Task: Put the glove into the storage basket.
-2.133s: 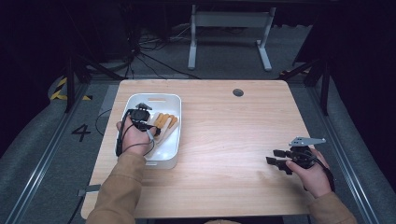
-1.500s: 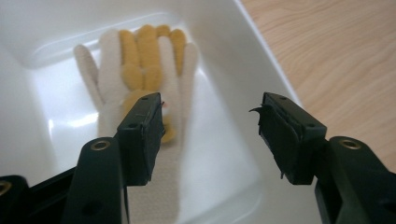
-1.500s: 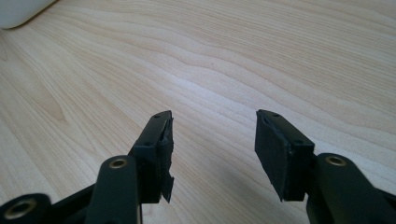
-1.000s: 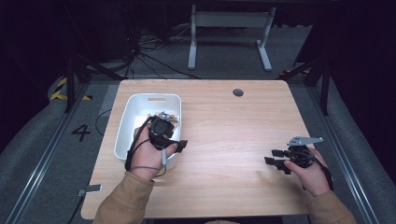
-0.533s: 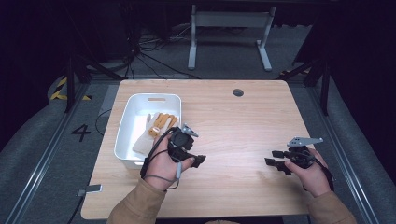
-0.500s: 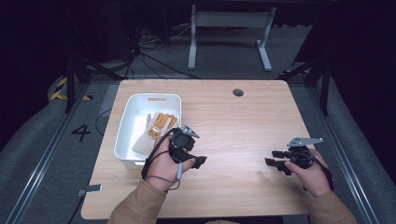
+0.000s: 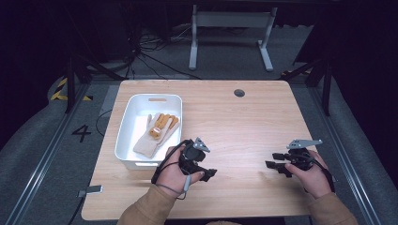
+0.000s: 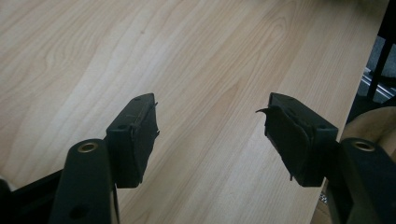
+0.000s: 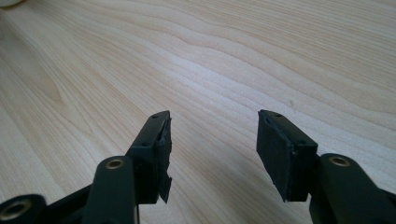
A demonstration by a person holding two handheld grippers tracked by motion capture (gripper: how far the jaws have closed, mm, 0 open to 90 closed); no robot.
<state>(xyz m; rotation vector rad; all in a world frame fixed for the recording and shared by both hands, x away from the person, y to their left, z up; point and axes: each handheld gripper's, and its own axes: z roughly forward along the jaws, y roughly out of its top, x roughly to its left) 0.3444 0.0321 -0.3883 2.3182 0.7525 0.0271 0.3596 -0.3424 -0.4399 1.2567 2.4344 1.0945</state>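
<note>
Near edge of the table (image 7: 234, 201): two sleeved forearms come in, one hand on each gripper.

Left gripper (image 7: 202, 169) sits over bare wood, near the near edge and left of the middle, just beside the near right corner of the bin (image 7: 124, 140). Its cable loops back over the hand. In the left gripper view (image 8: 210, 130) the jaws stand wide apart with nothing between them, only wood grain below. The pad on one jaw looks frayed at its tip.

Right gripper (image 7: 276, 161) is toward the right edge, well apart from the left one, jaws pointing toward the table's middle. A grey three-cornered plate rides on top. In the right gripper view (image 9: 212, 144) the jaws are released and hold nothing; bare wood lies under them.

Farther in, by the left edge: the white bin, long side running near to far. A glove (image 7: 155, 133) lies flat inside it, beige cuff nearer, orange fingers pointing to the far right corner.

Far edge: a round grommet (image 7: 239, 93) in the tabletop, right of the bin.
</note>
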